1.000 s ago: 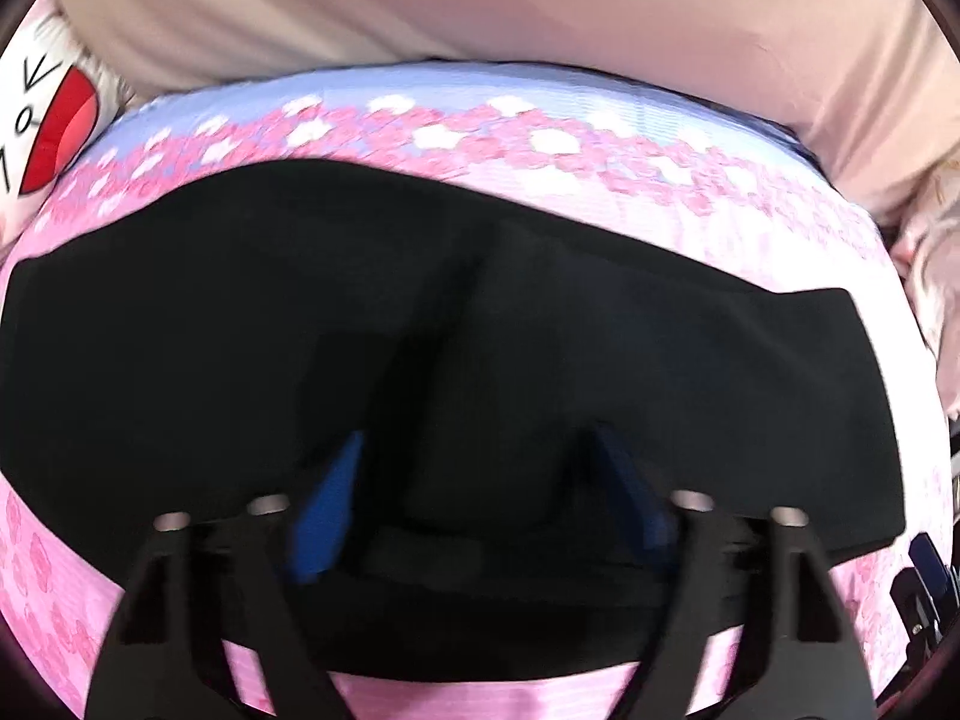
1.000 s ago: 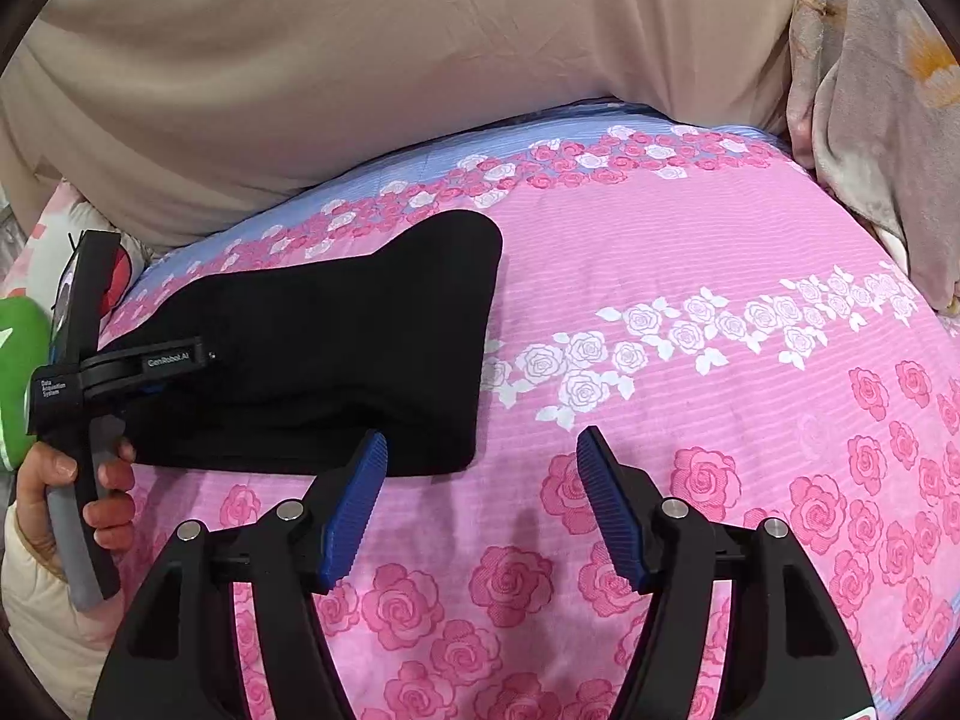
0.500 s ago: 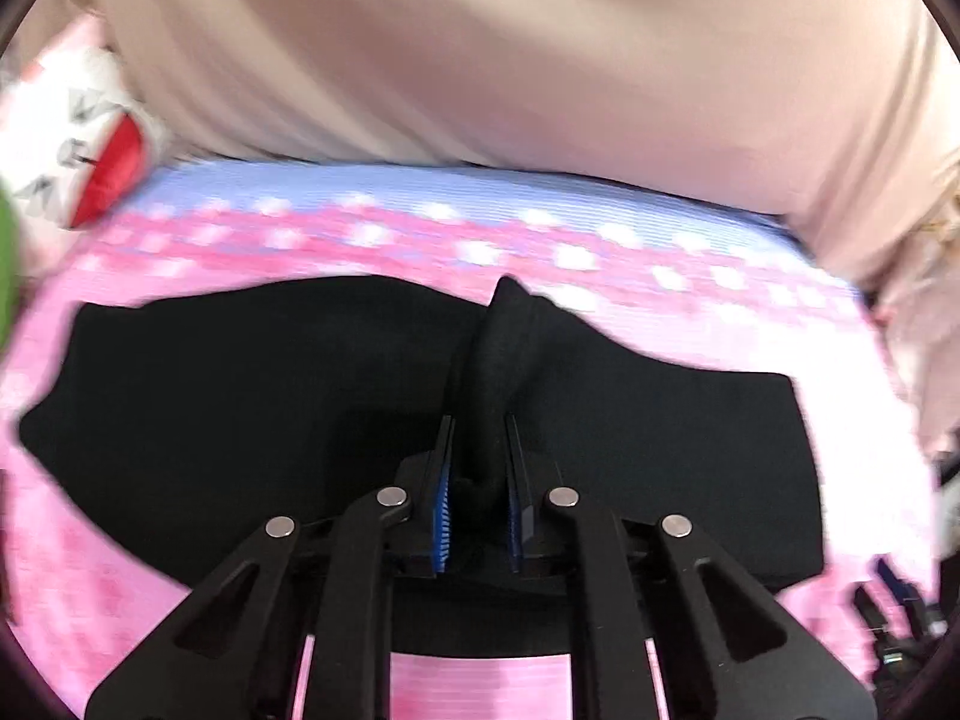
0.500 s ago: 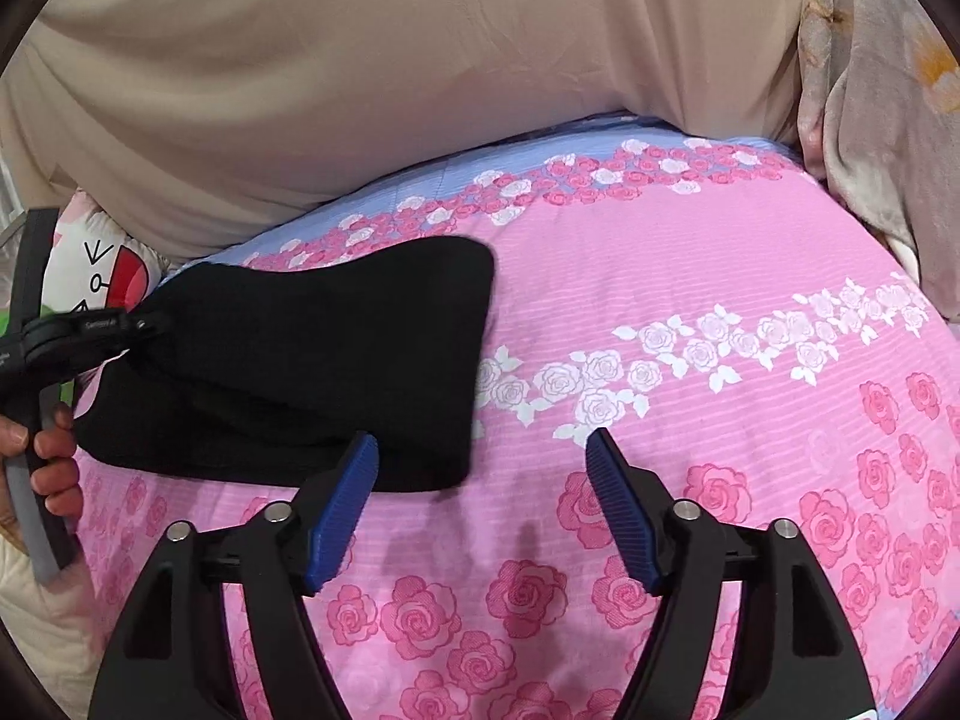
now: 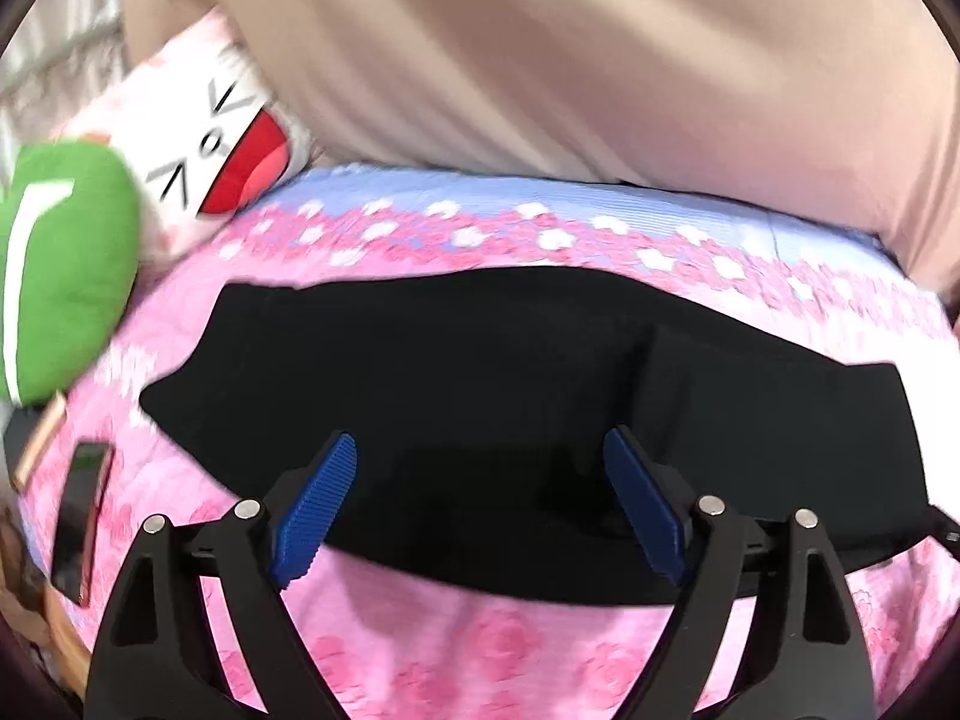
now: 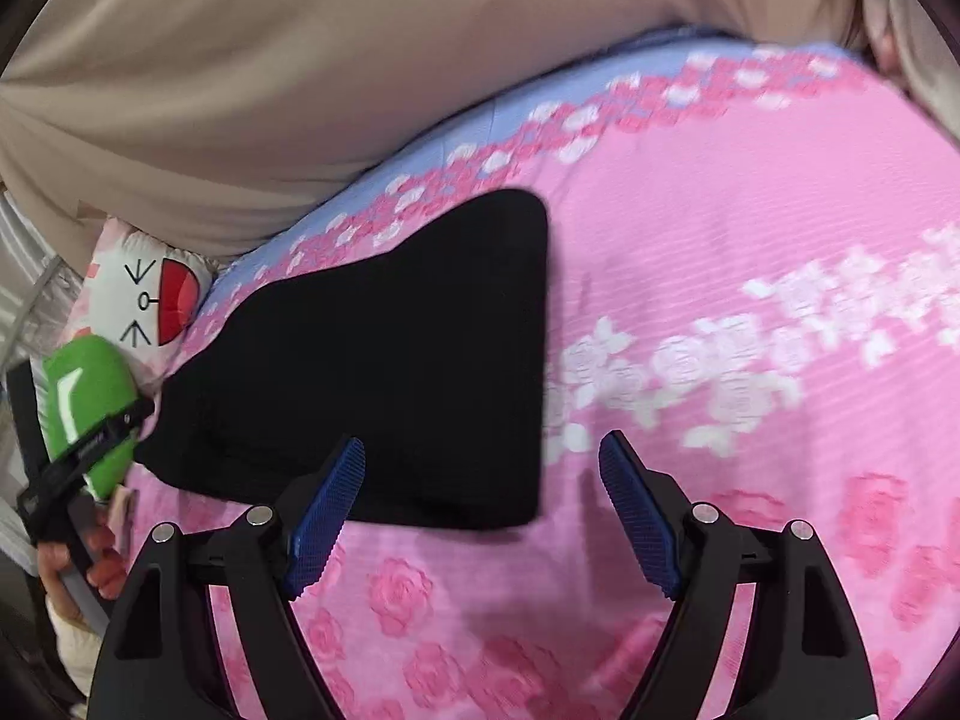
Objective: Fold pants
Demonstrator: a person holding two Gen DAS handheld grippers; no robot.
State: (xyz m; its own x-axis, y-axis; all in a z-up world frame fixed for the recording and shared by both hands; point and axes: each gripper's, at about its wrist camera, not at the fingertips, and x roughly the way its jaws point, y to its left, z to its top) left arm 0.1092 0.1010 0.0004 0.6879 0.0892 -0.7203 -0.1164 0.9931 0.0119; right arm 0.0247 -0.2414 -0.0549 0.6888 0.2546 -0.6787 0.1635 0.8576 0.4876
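The black pants (image 5: 528, 396) lie folded flat on the pink rose-print bedsheet (image 5: 480, 648). My left gripper (image 5: 480, 492) is open and empty, with its blue pads (image 5: 312, 510) spread just above the near edge of the pants. In the right wrist view the pants (image 6: 390, 372) lie left of centre. My right gripper (image 6: 483, 498) is open and empty above the sheet, at the near right corner of the pants. The left gripper's black body (image 6: 84, 456) shows at the far left, held by a hand.
A beige curtain (image 5: 570, 60) hangs behind the bed. A white cartoon-face pillow (image 5: 210, 138) and a green plush (image 5: 60, 276) lie at the left end. A dark phone-like object (image 5: 81, 522) lies by the left edge of the bed. Bare pink sheet (image 6: 750, 300) spreads right of the pants.
My left gripper shut on a fold of the pants half a second ago, then let go and opened; the pants now lie flat. The right gripper stayed open and shifted toward the pants.
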